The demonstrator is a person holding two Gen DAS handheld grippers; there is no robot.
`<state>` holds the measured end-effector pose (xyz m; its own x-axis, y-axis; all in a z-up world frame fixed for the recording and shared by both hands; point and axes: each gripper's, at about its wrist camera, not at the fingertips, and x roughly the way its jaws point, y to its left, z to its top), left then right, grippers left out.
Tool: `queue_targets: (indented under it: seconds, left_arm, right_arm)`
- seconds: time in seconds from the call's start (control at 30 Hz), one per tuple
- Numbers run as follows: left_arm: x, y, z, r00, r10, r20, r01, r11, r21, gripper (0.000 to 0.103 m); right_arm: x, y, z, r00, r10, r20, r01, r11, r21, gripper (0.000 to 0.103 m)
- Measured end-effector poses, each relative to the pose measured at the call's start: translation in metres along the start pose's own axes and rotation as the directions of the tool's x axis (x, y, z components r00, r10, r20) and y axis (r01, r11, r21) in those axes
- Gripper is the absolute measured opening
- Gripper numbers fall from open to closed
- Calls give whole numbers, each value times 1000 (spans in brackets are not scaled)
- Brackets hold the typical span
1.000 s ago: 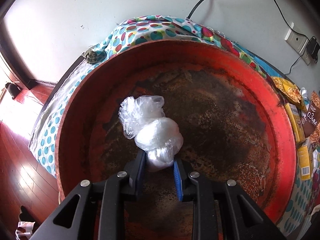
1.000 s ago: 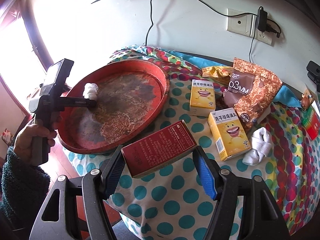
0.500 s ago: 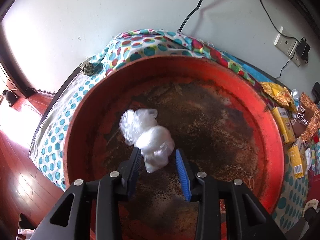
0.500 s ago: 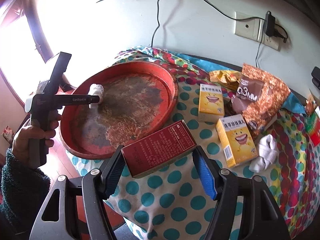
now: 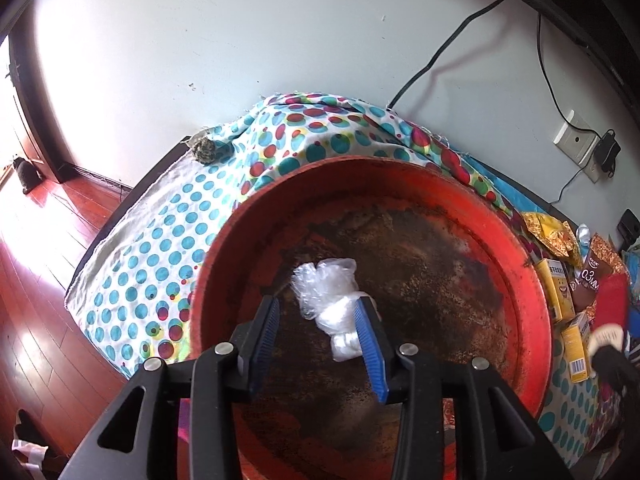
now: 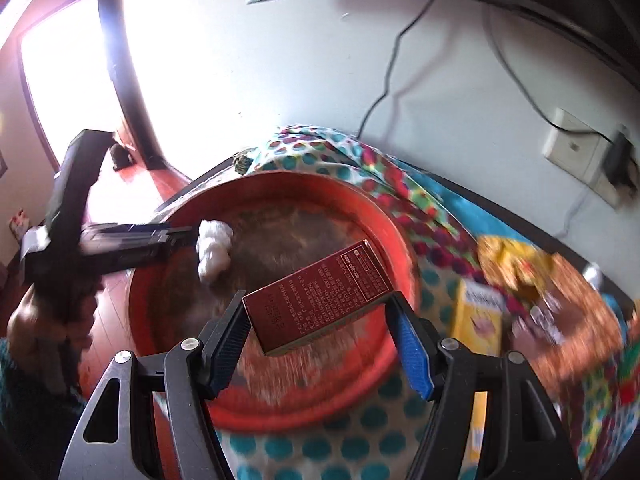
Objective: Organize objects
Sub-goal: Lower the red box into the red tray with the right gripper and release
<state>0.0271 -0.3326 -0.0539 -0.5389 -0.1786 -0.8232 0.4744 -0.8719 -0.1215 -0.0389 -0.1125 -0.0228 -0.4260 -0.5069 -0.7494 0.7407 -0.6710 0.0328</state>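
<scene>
Plastic bag bundle [image 5: 332, 312]: crumpled, clear-white, lying on the rusty floor of the red tray [image 5: 532, 304], toward its left side. Left claw [image 5: 318, 336] over the tray; its jaws have just been opening. Bundle sits in the gap, against the right pad, clear of the left pad, so no grip on it. In the right wrist view the same claw reaches in from the left, carried by a hand [image 6: 28, 320] in a dark fuzzy sleeve, with the bundle at its tip.

Centre: right claw [image 6: 320, 344] closed on a red box [image 6: 320, 296] across the box's length, both pads pressing its ends. Box is tilted and held above the tray's near side. View is motion-blurred.

Right of tray, on the dotted cloth [image 5: 168, 256] covering the desk: yellow boxes [image 5: 554, 292], a brown packet [image 5: 592, 280], gold wrappers [image 5: 548, 228]. Details blurred in the right wrist view.
</scene>
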Motion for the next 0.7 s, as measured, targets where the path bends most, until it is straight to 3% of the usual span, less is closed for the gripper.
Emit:
queue_targets:
  seconds: [0.33, 0.7]
  left_arm:
    - [-1, 28, 0, 1000, 1, -1, -1, 997, -76, 41]
    - [14, 32, -2, 1000, -12, -26, 10, 996, -87, 41]
  right_arm:
    - [110, 17, 62, 984, 47, -173, -52, 998, -23, 65]
    - [192, 32, 93, 960, 34, -277, -45, 998, -35, 65]
